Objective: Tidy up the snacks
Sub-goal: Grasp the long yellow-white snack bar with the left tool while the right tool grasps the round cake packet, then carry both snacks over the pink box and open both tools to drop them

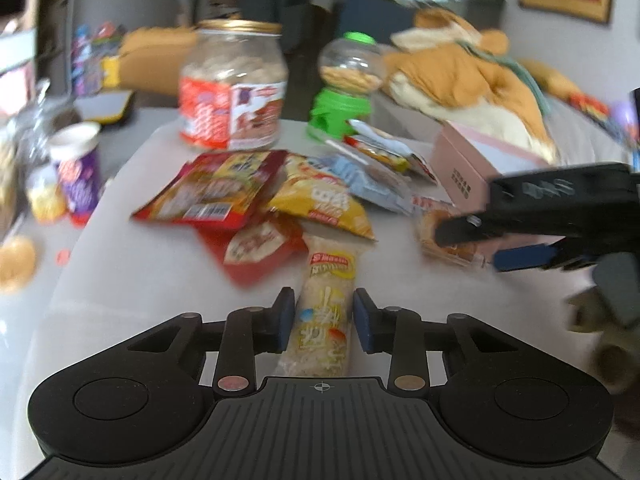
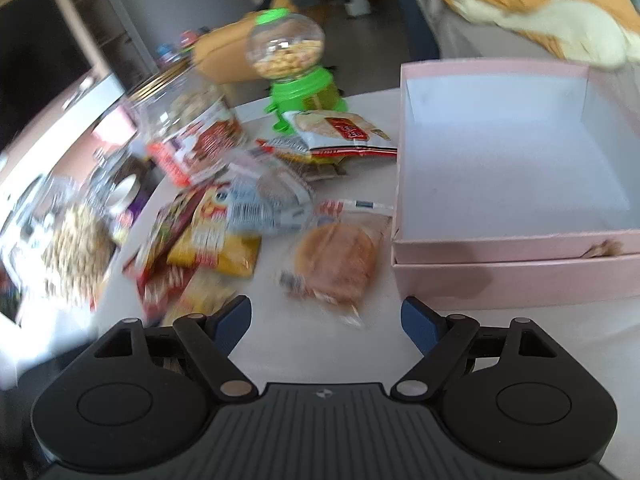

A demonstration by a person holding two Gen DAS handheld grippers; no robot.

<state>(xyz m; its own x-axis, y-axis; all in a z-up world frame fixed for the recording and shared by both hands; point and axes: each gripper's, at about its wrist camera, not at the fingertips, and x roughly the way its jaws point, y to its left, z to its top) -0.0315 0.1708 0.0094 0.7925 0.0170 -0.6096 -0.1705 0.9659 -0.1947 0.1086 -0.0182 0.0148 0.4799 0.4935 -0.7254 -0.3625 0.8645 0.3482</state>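
A long pale-yellow noodle snack packet (image 1: 326,312) lies lengthwise on the white table (image 1: 160,280), and my left gripper (image 1: 324,314) is shut on it, a blue pad against each side. Beyond it sits a pile of snack packets (image 1: 248,196) in red, yellow and light blue. In the right wrist view my right gripper (image 2: 326,320) is open above the table, nothing between its fingers. A wrapped round bun (image 2: 336,264) lies just ahead of it. The same gripper (image 1: 468,246) reaches in from the right over the bun (image 1: 430,228). An open pink box (image 2: 516,272) stands to the right.
A big snack jar with a gold lid (image 1: 232,92) and a green candy dispenser (image 1: 340,100) stand behind the pile. A purple cup (image 1: 78,168) and more snacks sit at the left. An orange plush toy (image 1: 460,76) lies behind the pink box (image 1: 464,168).
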